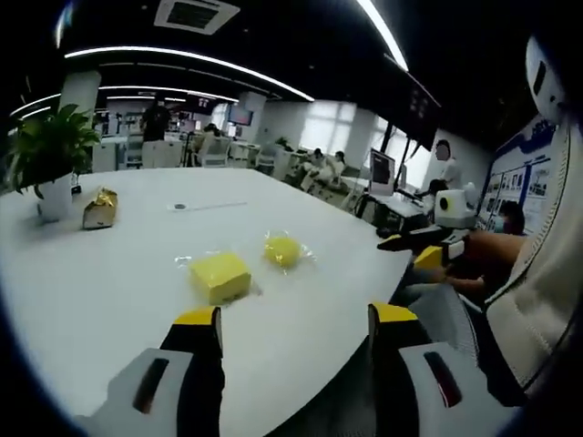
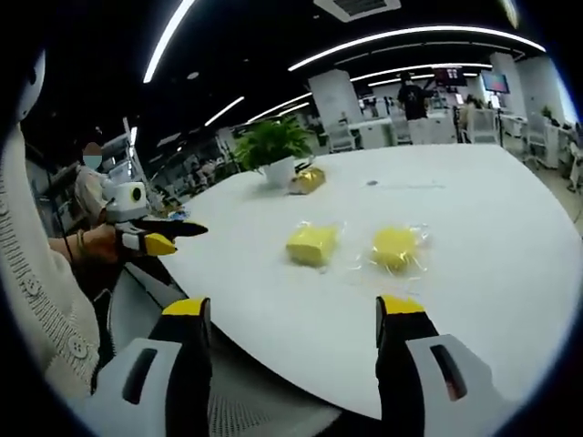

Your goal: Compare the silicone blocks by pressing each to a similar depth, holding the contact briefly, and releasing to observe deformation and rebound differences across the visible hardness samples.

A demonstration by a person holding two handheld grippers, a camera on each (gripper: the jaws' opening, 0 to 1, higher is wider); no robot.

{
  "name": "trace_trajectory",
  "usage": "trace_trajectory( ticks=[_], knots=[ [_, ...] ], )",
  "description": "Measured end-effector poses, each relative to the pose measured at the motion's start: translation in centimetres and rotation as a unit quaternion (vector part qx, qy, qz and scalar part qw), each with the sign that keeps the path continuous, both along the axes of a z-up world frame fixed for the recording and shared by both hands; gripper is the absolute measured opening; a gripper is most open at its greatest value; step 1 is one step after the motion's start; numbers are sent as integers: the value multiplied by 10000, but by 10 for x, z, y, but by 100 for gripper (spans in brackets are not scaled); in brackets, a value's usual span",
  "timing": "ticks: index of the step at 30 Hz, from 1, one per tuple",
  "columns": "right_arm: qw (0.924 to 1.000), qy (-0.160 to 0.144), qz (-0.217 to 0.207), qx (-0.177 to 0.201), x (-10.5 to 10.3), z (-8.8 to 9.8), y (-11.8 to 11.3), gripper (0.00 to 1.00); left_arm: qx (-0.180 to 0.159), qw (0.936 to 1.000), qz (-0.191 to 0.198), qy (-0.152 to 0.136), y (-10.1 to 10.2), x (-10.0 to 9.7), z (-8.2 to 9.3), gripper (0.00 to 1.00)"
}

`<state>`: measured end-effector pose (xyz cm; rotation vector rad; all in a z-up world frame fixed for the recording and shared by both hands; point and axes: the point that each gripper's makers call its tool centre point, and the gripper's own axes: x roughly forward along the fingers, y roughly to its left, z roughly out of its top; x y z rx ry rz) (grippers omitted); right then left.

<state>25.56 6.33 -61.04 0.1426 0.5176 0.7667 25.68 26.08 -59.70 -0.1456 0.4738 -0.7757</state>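
Observation:
Two yellow silicone blocks in clear wrap lie on the white table (image 1: 118, 273). In the left gripper view a squarish block (image 1: 220, 276) sits nearer, and a rounder block (image 1: 283, 249) lies just beyond it to the right. My left gripper (image 1: 296, 319) hovers open at the table's edge, short of both, with nothing between its jaws. The right gripper (image 1: 428, 248) comes in from the right, off the table. In the right gripper view the squarish block (image 2: 311, 243) and the rounder block (image 2: 395, 247) lie ahead of my open right gripper (image 2: 293, 307). The left gripper (image 2: 159, 237) shows at the left.
A potted plant (image 1: 50, 150) and a gold packet (image 1: 100, 209) stand at the table's far side, also the plant (image 2: 271, 146) and packet (image 2: 308, 179). A thin pen-like object (image 1: 209, 206) lies mid-table. People sit at desks beyond. My pale sleeve (image 1: 537, 291) fills the right.

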Motion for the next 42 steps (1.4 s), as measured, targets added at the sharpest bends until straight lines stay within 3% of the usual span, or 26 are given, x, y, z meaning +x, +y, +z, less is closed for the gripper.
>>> trace_trajectory(
  ticks=[5,22,28,34,42],
  knots=[
    [9999,-101,9,-50,2,0,-1,69,61,9999,21,90,2,-5,-9,68],
    [9999,-6,-143,-72,-2,-2,-14,68,2,9996,102,255,2,-6,-13,73],
    [9996,17,-192,230,0,8,-10,67,22,9991,176,381,2,-5,-16,74],
    [9995,17,-244,198,1,6,-13,66,-165,9983,266,496,0,1,-9,74],
    [9987,9,-405,310,7,5,-19,65,-987,9907,342,874,-11,19,9,67]
  ],
)
